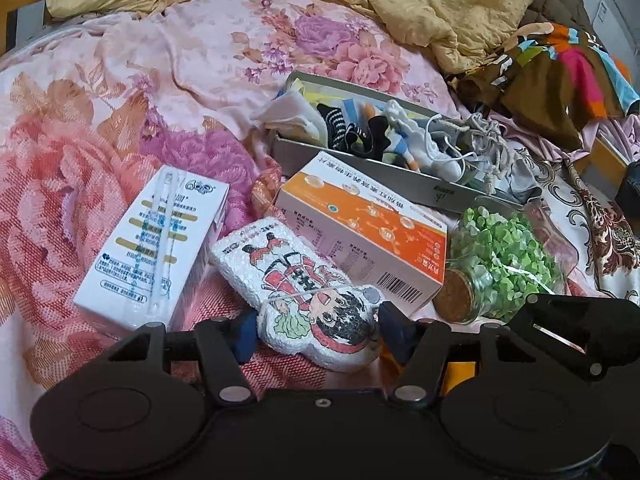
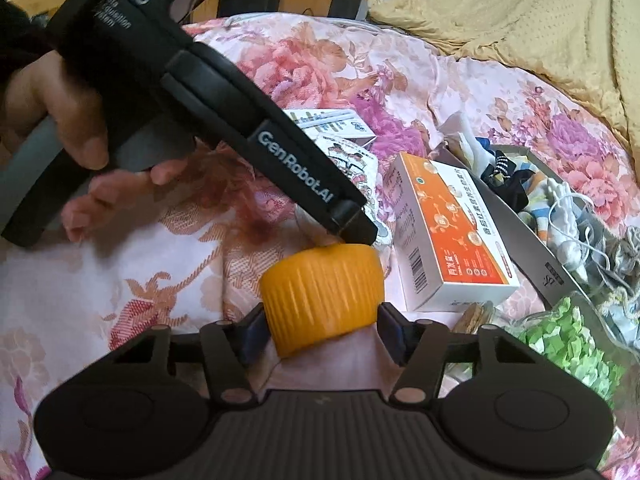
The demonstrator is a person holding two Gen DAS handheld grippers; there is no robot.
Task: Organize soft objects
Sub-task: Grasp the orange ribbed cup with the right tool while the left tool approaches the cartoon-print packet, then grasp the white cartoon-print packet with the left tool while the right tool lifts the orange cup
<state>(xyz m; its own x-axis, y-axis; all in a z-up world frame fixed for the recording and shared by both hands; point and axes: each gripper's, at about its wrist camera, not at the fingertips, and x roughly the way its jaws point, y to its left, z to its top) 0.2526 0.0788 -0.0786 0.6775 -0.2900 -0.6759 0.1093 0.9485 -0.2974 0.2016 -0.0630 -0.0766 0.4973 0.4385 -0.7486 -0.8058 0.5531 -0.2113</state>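
We list a white foam cutout (image 1: 316, 284), pebbly, printed with a cartoon figure, lying on the floral bedspread (image 1: 120, 128) between the left gripper's (image 1: 316, 334) jaws, both pads touching its sides. The right gripper's (image 2: 320, 330) jaws are clamped on a ribbed orange cylinder (image 2: 322, 296). Beyond: a white carton (image 1: 154, 248), an orange-and-white box (image 1: 360, 236), a corked glass jar (image 1: 500, 264) of green bits, and a grey tray (image 1: 360, 160) holding socks and cords.
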